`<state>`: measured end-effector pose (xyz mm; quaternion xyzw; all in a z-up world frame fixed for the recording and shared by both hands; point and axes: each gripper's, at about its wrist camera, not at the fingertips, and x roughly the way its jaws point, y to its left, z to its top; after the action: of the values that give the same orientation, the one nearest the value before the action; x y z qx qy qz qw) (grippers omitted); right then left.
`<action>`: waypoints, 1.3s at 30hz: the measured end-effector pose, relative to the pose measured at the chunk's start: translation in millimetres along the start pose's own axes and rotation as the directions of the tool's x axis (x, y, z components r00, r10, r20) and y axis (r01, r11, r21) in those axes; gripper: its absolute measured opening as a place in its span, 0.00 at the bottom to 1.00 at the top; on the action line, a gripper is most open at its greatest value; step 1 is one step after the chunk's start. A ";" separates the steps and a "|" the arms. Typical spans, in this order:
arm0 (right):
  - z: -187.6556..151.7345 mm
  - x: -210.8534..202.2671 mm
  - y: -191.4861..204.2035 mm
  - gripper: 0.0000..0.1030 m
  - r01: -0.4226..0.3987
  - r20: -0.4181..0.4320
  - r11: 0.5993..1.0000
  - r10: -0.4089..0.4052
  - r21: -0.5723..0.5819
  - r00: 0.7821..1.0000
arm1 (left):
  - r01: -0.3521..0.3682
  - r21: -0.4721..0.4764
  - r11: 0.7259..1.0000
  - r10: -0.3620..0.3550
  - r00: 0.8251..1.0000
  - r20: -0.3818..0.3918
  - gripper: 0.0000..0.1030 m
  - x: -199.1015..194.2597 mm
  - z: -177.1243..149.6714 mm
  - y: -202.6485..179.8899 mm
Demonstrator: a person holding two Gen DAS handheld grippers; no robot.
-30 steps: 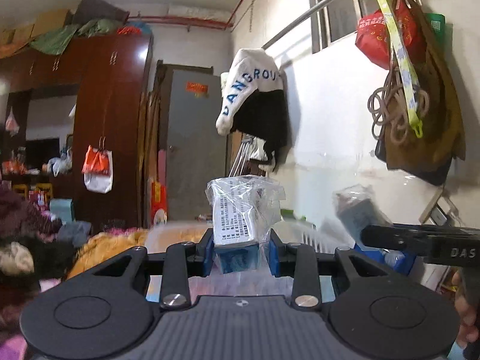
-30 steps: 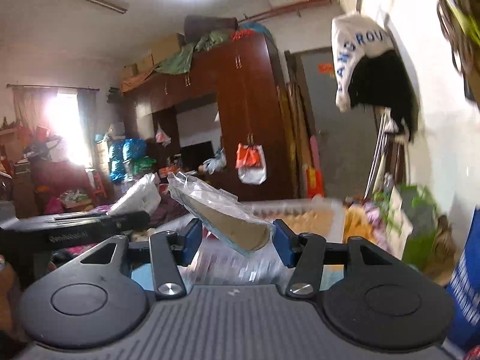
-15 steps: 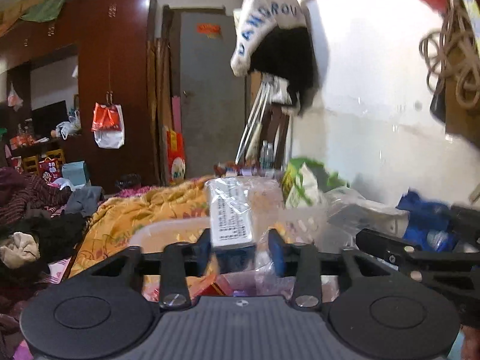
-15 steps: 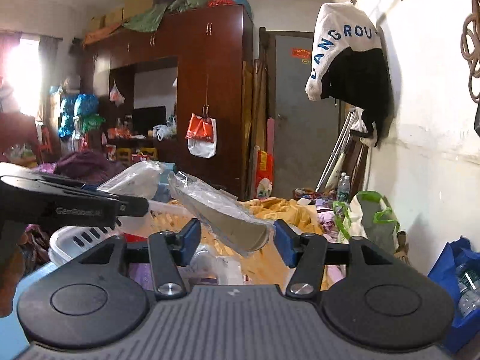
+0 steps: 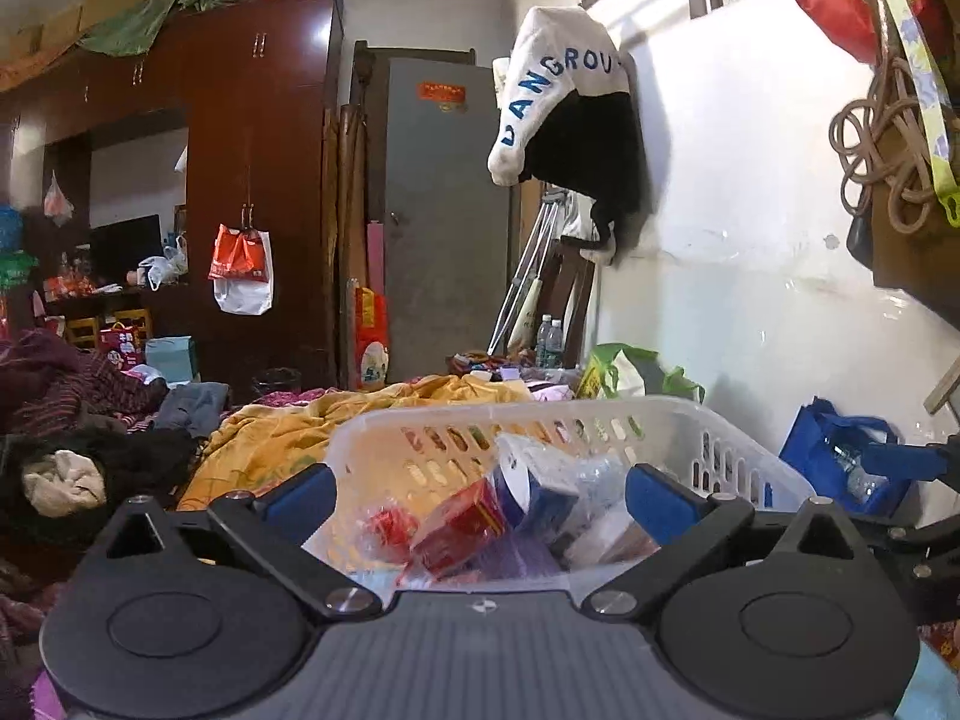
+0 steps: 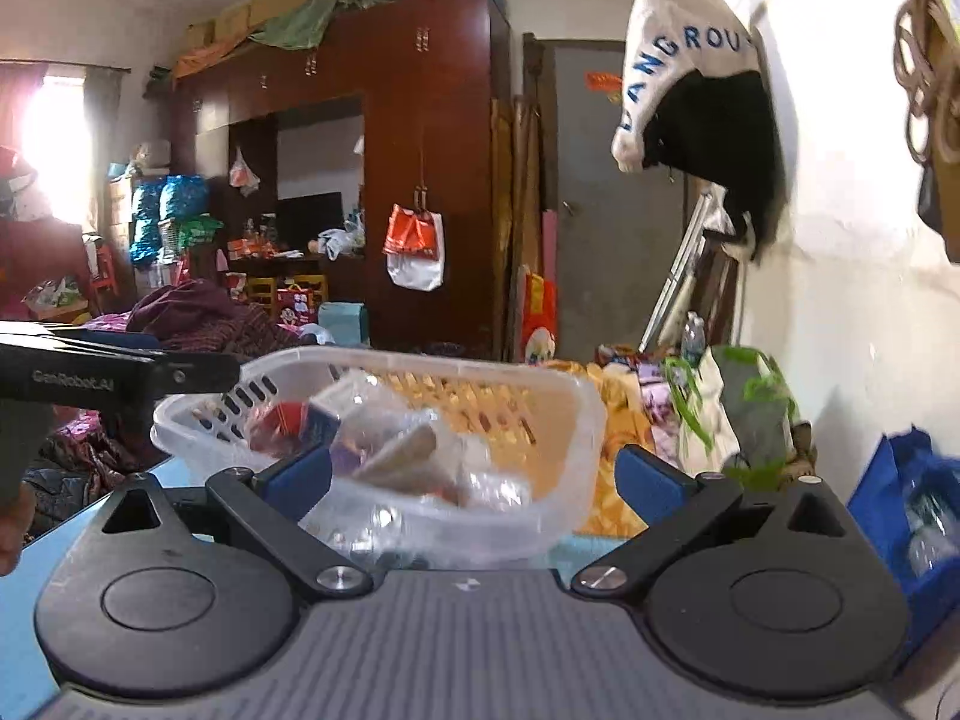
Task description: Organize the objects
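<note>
I'm taking the white slotted basket as my landmark and going left to right.

Left wrist view: the left claw is hovering just in front of the basket's near rim. Its jaws are opening, spread wide, blue pads clear on both sides, gripping nothing. Between them, inside the basket, I'm seeing a red box leaning left of a white-and-blue box, with clear plastic wrapping around and right of them. Everything's lying tilted and jumbled; I can't tell how many items. Left of and behind the basket, a yellow blanket is spreading over the bed. Right of the basket, a blue bag is sitting against the wall. At the far right edge the other claw's black linkage is poking in.

Right wrist view: the right claw is sitting close in front of the same basket, also opening and released, nothing between the pads. In the basket beyond it: the red box at the left end, a blue box next to it, then a tan wedge-shaped item in clear wrap nearer the middle. I can't read any labels. The basket is resting on a light blue desk. The left claw's black body is reaching in over the basket's left end. A green-and-white bag is standing right of the basket, by the wall.
</note>
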<state>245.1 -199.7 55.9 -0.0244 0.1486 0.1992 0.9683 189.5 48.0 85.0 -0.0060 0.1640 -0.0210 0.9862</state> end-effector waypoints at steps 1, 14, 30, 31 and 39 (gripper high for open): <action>-0.5 -1.4 -2.4 1.00 0.000 0.010 1.000 0.000 0.015 1.000 | -0.005 0.006 1.000 0.005 1.000 -0.003 1.00 -1.3 -1.4 -2.3; -1.3 -3.0 -16.1 1.00 0.003 -0.013 0.999 -0.002 0.053 1.000 | 0.010 0.032 0.999 -0.008 0.998 -0.063 1.00 -11.7 -17.0 -4.6; -7.6 -6.6 -12.9 1.00 -0.008 -0.021 0.999 0.009 0.034 1.000 | -0.003 0.078 0.997 0.009 0.998 -0.068 1.00 -23.7 -26.3 -19.7; -7.9 -6.7 -12.0 1.00 -0.007 -0.022 1.000 0.008 0.029 1.000 | -0.003 0.077 0.997 0.008 0.998 -0.068 1.00 -24.3 -26.4 -19.5; -7.1 -6.6 -11.7 1.00 -0.004 -0.020 1.000 0.005 0.021 1.000 | 0.001 0.053 0.999 0.003 0.996 -0.084 1.00 -23.1 -28.7 -17.1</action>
<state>241.9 -213.7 50.9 -0.0159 0.1603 0.1997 0.9665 157.7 31.8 65.6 0.0211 0.2049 -0.0251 0.9782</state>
